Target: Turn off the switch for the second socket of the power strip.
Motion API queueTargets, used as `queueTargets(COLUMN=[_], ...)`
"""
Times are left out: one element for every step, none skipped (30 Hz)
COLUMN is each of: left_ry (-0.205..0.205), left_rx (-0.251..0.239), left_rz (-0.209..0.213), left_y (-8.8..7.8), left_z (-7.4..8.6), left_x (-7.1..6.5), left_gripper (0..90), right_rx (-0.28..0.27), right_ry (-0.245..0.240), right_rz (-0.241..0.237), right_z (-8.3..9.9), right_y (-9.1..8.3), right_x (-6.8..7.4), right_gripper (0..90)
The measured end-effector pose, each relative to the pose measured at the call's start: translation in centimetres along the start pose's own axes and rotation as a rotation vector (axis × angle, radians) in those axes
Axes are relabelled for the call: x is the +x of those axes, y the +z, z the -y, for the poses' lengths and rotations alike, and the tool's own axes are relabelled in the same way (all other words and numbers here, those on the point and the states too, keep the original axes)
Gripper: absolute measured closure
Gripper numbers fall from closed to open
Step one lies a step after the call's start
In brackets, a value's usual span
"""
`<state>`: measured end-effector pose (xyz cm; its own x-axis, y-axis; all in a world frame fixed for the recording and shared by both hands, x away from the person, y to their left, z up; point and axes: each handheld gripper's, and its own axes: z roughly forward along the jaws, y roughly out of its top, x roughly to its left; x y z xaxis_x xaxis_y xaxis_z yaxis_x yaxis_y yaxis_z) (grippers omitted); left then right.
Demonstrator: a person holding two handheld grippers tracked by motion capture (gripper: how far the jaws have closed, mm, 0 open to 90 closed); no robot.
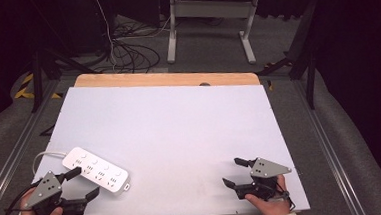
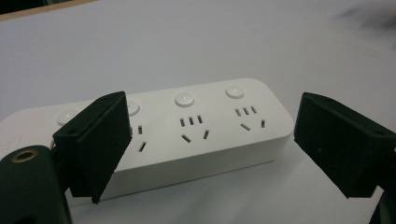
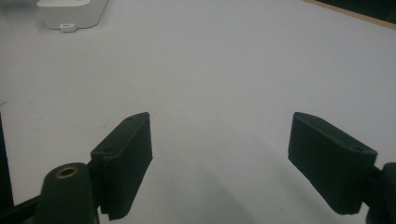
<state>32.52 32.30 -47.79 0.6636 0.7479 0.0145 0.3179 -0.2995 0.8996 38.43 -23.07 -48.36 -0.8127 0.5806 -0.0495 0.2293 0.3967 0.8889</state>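
Note:
A white power strip point(image 1: 96, 170) with several sockets and round buttons lies flat at the near left of the white table sheet point(image 1: 165, 134). Its white cable point(image 1: 45, 155) curls off its far left end. My left gripper point(image 1: 85, 182) stands open right beside the strip's near side. In the left gripper view the strip point(image 2: 196, 126) lies just beyond the two spread jaws, one jaw in front of its left part. My right gripper point(image 1: 234, 172) is open at the near right over bare sheet, holding nothing. The right gripper view catches the strip's end point(image 3: 70, 11) at top left.
A wooden table edge point(image 1: 166, 79) runs along the far side of the sheet. Metal rails point(image 1: 326, 144) flank the table. Beyond it stand a white desk frame point(image 1: 208, 16) and loose cables on the floor point(image 1: 125, 51).

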Motion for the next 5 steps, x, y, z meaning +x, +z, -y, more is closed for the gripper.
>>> queueTargets(left_ry=[0.012, 0.015, 0.021, 0.025, 0.019], left_rx=[0.005, 0.006, 0.005, 0.003, 0.001], left_rz=[-0.003, -0.006, -0.007, -0.007, -0.008], left_y=[0.07, 0.15, 0.22, 0.26, 0.27], left_z=[-0.09, -0.14, -0.18, -0.21, -0.23], left_x=[-0.12, -0.25, -0.32, -0.34, -0.35], left_gripper=[11.6, 11.3, 10.9, 10.6, 10.4], right_rx=[0.001, 0.001, 0.0, -0.001, -0.002], right_ry=[0.0, 0.0, 0.0, 0.001, 0.0], right_rz=[-0.001, 0.0, 0.0, 0.0, 0.0], right_z=[0.01, 0.02, 0.01, 0.0, -0.02], right_y=[0.01, 0.01, 0.0, 0.01, 0.02], right_x=[0.0, 0.0, -0.01, -0.03, -0.04], right_gripper=[22.5, 22.5, 22.5, 22.5, 22.5])
